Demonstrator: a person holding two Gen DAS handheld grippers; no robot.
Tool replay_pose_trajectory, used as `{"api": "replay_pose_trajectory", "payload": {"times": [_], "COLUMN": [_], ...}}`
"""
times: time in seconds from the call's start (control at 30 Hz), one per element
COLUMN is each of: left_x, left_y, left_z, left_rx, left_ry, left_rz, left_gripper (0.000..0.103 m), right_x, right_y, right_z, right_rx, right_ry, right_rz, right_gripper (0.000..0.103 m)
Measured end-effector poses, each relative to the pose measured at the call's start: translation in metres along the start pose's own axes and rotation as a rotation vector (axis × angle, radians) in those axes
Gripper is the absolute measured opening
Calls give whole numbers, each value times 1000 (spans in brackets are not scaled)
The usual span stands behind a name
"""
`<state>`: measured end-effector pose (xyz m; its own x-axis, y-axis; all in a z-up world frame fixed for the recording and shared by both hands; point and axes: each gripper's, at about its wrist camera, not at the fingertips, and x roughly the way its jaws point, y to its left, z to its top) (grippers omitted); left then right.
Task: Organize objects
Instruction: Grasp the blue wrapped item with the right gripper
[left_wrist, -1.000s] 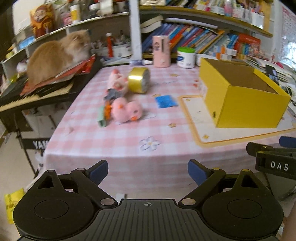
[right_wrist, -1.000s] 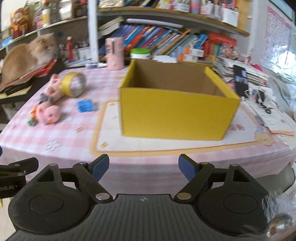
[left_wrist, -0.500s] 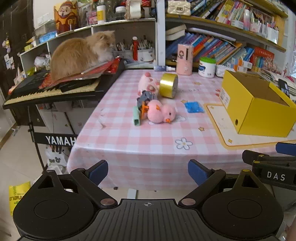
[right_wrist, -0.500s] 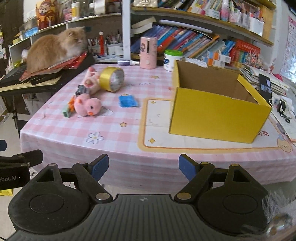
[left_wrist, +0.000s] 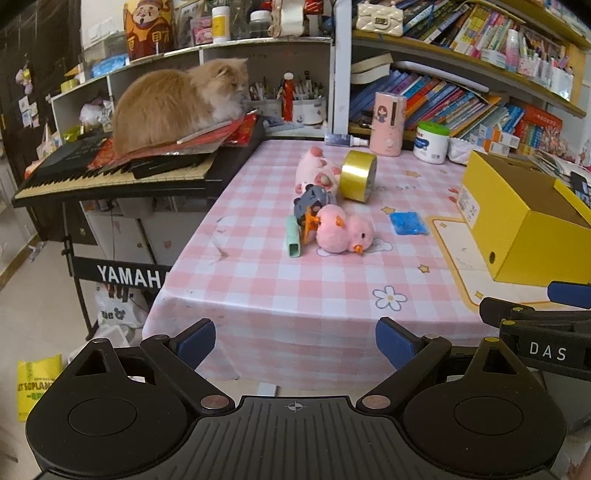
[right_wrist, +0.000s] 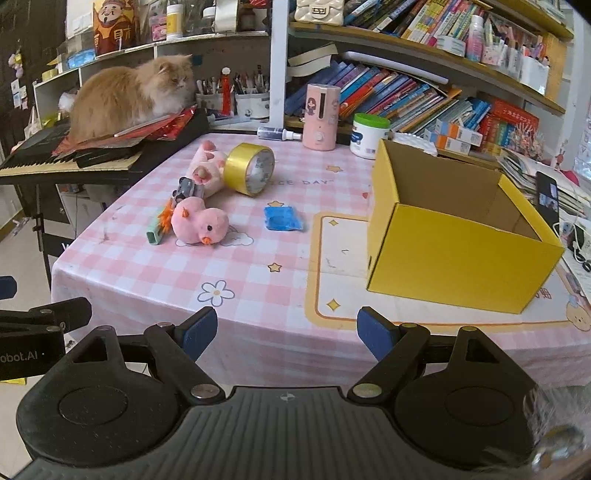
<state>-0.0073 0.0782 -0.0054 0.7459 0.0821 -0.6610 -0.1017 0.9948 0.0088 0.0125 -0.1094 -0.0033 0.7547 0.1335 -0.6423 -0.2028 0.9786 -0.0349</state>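
- The left gripper (left_wrist: 295, 343) is matte black plastic with a ribbed centre plate, two round discs and silver rivets.
- Its fingertips (left_wrist: 391, 341) carry blue pads.
- The right gripper (right_wrist: 286, 334) matches, with white "DAS" lettering on its side.

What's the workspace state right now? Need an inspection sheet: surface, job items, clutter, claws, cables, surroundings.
Surface: pink checked tablecloth with a cream yellow-bordered mat under the box.
Job's things: open yellow cardboard box, nothing seen in the visible part; pink plush duck, pink plush paw toy, gold tape roll, blue flat packet, mint-green stick and small grey toy lie left of the box.
Clutter: pink cylindrical device, green-lidded white jar.
Claws: left claw and right claw open, empty, short of the table edge.
Cables: some beside the phone, far right.
Surroundings: orange cat on black keyboard; bookshelves behind.
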Motion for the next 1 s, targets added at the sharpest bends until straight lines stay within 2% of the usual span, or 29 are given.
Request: {"api": "replay_pose_trajectory", "payload": {"times": [0.23, 0.37, 0.63, 0.77, 1.0], "left_x": [22, 40, 79, 93, 124], "left_y": [2, -2, -10, -12, -21], "left_z": [14, 25, 51, 63, 77], "left_rx": [-10, -17, -26, -42, -13], "left_ry": [4, 17, 30, 21, 73], "left_rz": [8, -12, 8, 14, 16], "left_gripper": [95, 95, 95, 95, 95], "right_x": [28, 47, 99, 133, 188], "right_y": [1, 0, -4, -8, -17], "right_z": [15, 32, 72, 91, 111], "right_rx": [-13, -27, -39, -32, -16], "right_ry": [8, 2, 12, 38, 102], "right_rz": [20, 32, 80, 101, 95], "right_gripper": [81, 80, 78, 76, 75]}}
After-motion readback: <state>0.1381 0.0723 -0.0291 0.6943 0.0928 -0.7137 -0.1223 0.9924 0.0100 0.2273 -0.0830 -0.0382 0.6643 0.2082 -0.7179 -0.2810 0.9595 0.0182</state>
